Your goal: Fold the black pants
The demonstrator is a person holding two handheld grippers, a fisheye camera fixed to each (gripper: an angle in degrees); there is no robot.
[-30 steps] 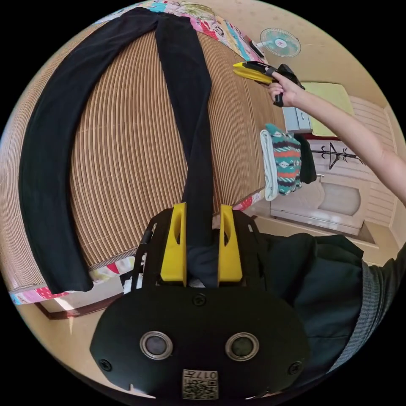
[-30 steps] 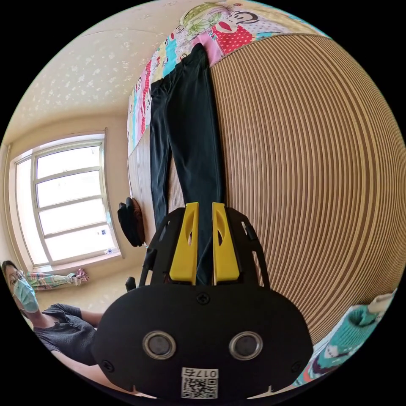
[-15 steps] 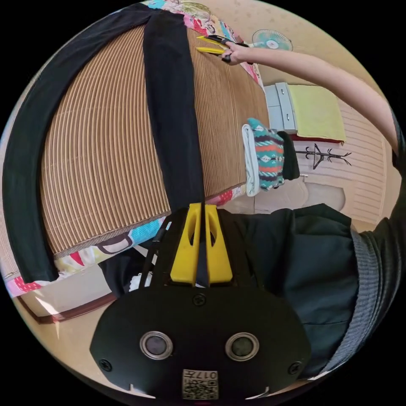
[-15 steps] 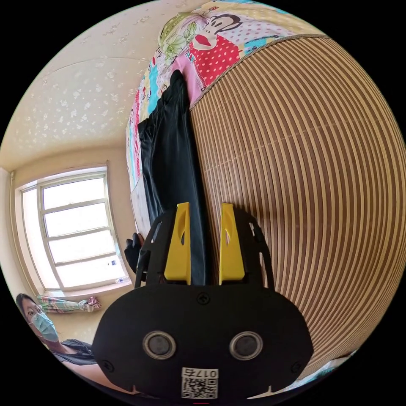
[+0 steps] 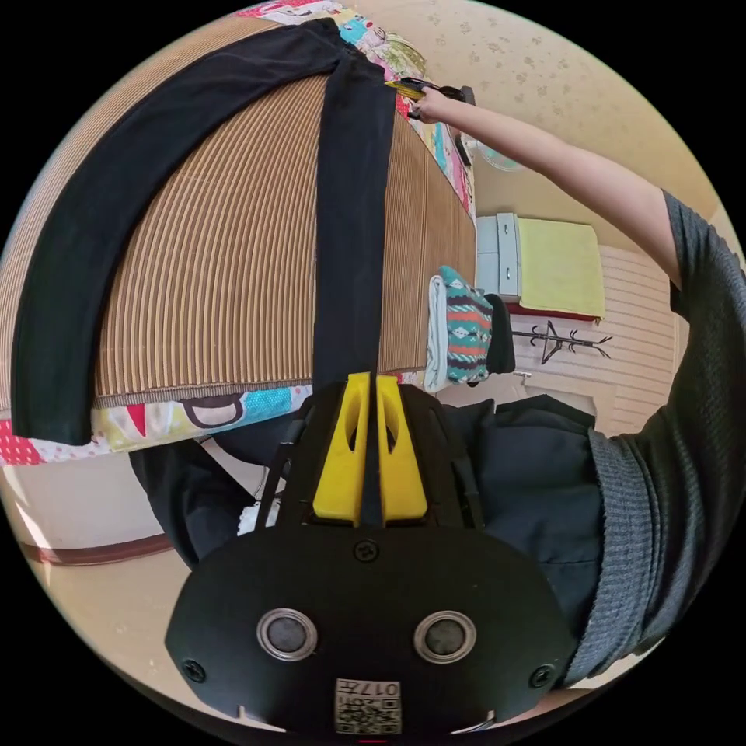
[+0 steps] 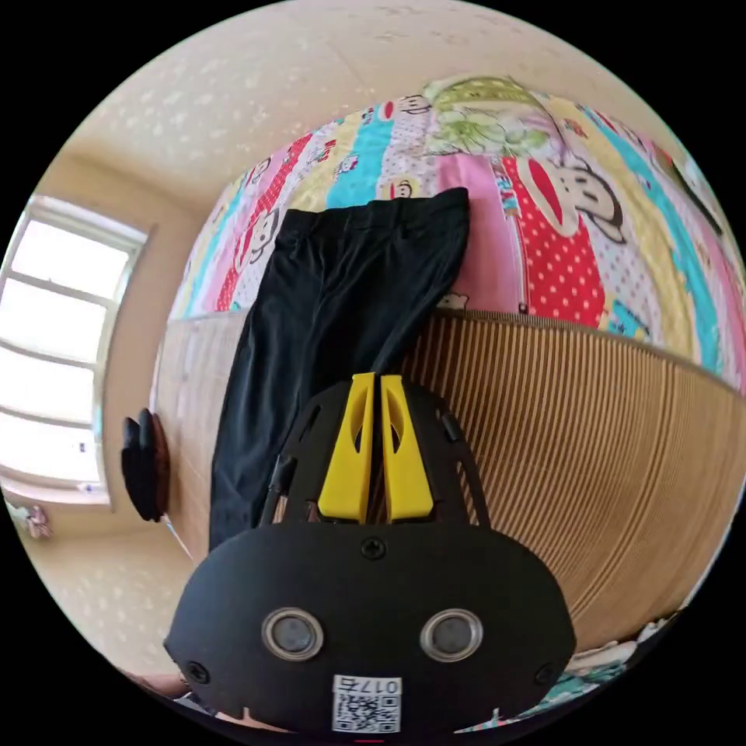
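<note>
Pants [image 5: 342,233], black, lie spread on a woven mat [image 5: 225,287] that covers a bed; we see a cartoon-print sheet [image 6: 544,256] beyond the mat's edges. In the left gripper view the two legs fan apart from the waist at the far end: one leg runs straight toward us along the mat and past its near edge, the other curves away to the left and hangs over the same edge. Our left claw [image 5: 370,388] has its yellow jaws pressed together on the hem of the straight leg, just off the bed's near edge. Between the legs the mat lies bare, and more bare mat sits to the right, up to a stack of folded clothes [image 5: 462,330] at the bed's edge.

In the right gripper view the waistband rests on the sheet, past the mat's far edge. Our right claw [image 6: 372,392] has its jaws closed at the pants' side edge near the hip, with a sliver of black cloth between them. A printed code label sits on each gripper body; we leave it unread.
</note>
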